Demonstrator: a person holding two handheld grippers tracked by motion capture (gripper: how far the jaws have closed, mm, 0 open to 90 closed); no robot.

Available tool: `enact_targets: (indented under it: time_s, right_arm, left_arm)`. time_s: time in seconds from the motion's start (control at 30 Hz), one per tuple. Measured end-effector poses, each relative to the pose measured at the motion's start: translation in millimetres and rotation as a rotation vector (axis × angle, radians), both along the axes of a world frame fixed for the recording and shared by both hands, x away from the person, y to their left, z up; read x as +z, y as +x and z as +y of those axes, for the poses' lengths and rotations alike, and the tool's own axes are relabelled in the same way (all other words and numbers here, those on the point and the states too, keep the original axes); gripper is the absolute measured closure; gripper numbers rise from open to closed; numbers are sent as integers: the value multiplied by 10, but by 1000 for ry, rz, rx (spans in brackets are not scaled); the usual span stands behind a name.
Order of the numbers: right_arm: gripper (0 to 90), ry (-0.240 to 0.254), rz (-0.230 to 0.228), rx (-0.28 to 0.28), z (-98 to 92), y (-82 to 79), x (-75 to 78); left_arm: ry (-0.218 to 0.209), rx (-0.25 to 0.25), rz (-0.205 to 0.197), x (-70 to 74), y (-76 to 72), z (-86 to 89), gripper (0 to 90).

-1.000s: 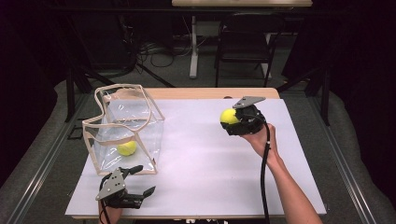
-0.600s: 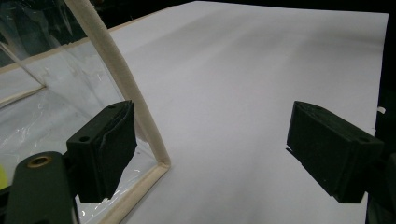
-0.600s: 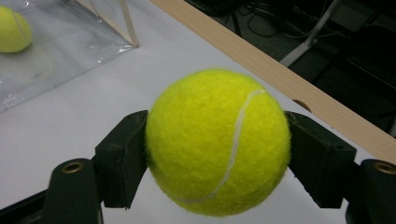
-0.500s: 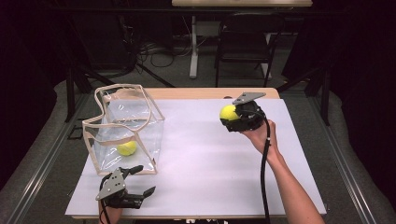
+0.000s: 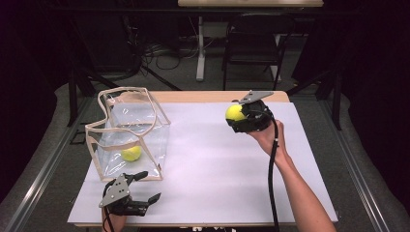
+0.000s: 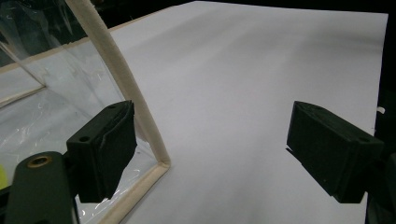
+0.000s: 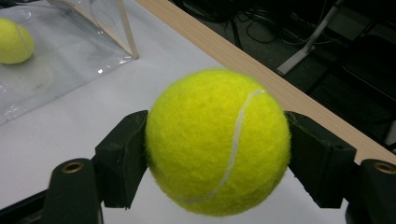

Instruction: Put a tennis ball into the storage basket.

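My right gripper (image 5: 235, 116) is raised over the far right part of the white table sheet (image 5: 217, 159), shut on a yellow tennis ball (image 5: 235, 112); in the right gripper view the ball (image 7: 218, 140) is pinched between both black pads. A clear plastic bag with beige trim (image 5: 128, 133) stands at the left, with a second tennis ball (image 5: 131, 153) lying inside it (image 7: 15, 40). My left gripper (image 5: 144, 186) rests near the front left edge, open, just in front of the bag. Its jaws stand wide apart over the bare sheet, and the bag's trimmed corner (image 6: 161, 161) lies beside the left pad.
The wooden table edge (image 5: 203, 96) runs along the far side. Beyond it are a chair (image 5: 254, 53), a stand leg and cables on the floor. A black cable (image 5: 271, 174) trails from the right gripper along the forearm.
The right gripper with the ball has shifted slightly. The left gripper and the bag have stayed put.
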State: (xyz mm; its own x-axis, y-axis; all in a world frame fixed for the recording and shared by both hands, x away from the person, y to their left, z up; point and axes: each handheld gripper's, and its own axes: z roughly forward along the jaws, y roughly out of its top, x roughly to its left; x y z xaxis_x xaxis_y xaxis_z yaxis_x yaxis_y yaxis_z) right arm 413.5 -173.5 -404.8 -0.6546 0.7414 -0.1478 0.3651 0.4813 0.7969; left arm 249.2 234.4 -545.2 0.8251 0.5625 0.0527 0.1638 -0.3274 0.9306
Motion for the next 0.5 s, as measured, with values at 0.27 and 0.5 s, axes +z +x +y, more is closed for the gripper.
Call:
enact_targets:
  time_s: [0.27,0.5]
  right_arm:
    - [260,-3,-11,8,39,10,52]
    - [260,-2,-22,12,78,20,126]
  left_arm:
    - [0,-1,0,-1,2,-1,158]
    - [-1,0,-1,0,-1,2,158]
